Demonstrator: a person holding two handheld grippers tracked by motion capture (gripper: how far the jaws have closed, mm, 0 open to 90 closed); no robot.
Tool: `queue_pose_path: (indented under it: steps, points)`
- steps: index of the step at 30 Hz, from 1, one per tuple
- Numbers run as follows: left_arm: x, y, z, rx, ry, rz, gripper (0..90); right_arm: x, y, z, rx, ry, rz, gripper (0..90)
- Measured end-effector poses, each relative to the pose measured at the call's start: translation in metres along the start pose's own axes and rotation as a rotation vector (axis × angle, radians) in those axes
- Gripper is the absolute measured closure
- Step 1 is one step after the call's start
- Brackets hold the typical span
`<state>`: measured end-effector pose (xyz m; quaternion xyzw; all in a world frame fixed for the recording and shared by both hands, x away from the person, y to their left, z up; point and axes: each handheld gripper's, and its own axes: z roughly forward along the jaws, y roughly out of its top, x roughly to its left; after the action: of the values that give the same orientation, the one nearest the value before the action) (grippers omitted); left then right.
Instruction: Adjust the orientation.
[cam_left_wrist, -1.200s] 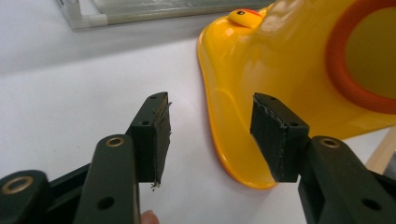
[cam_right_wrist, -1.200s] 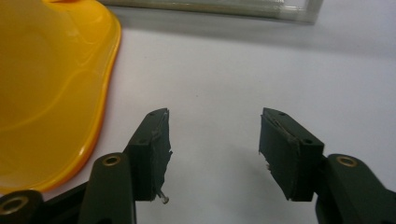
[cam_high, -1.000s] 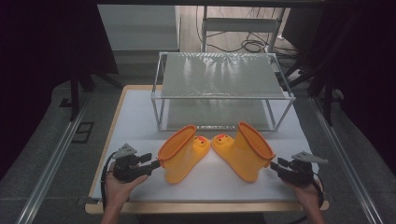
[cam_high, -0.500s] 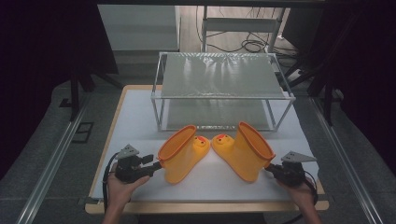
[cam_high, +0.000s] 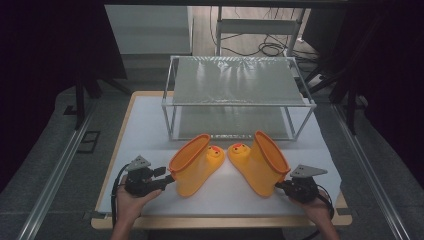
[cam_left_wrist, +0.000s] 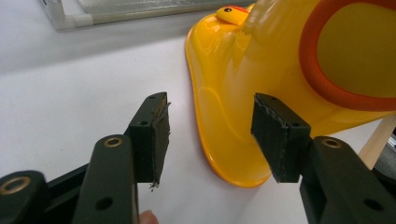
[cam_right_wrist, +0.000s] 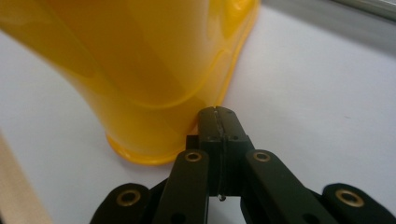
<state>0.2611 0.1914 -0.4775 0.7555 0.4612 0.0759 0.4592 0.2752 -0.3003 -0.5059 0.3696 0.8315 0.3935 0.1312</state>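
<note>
High view: white table (cam_high: 150, 125) carries a wire-frame rack (cam_high: 239, 97) at the back, two yellow duck boots lying on their sides in front of it, toes nearly meeting, left boot (cam_high: 196, 165) and right boot (cam_high: 260, 164). Left gripper (cam_high: 159, 181), jaws wide with nothing between them, sits just beside the left boot's orange-rimmed opening (cam_left_wrist: 348, 51). Right gripper (cam_high: 283, 187), jaws pressed together empty, noses against the right boot's sole edge (cam_right_wrist: 224, 79).

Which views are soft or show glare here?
High view: dark surround, glare streaks on the rack top. Left gripper view: jaws crisp, boot with mild sheen. Right gripper view: boot up close and soft, shut jaws sharp.
</note>
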Motion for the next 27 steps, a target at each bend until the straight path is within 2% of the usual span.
queue_pose_path:
  steps: [2, 7, 11, 17, 21, 27]
  points:
    - [0.000, 0.000, 0.000, -0.001, 0.000, -0.004, 47.1, 0.006, 0.001, 0.002, 0.007, 0.030, -0.032, 89.6]
    - [0.001, -0.001, 0.000, 0.004, -0.001, -0.003, 47.1, 0.013, 0.004, 0.005, 0.015, 0.065, -0.065, 89.5]
    - [0.001, -0.001, 0.001, 0.007, -0.001, -0.005, 47.1, 0.024, 0.007, 0.010, 0.022, 0.104, -0.096, 89.5]
    - [0.002, -0.001, 0.000, 0.008, 0.001, -0.006, 47.1, 0.037, 0.013, 0.017, 0.030, 0.130, -0.135, 89.5]
    - [0.002, -0.002, 0.001, 0.011, 0.001, -0.008, 47.1, 0.052, 0.020, 0.027, 0.030, 0.153, -0.171, 89.4]
    - [0.002, -0.002, 0.002, 0.015, 0.000, -0.017, 47.1, 0.063, 0.027, 0.039, 0.016, 0.160, -0.196, 89.3]
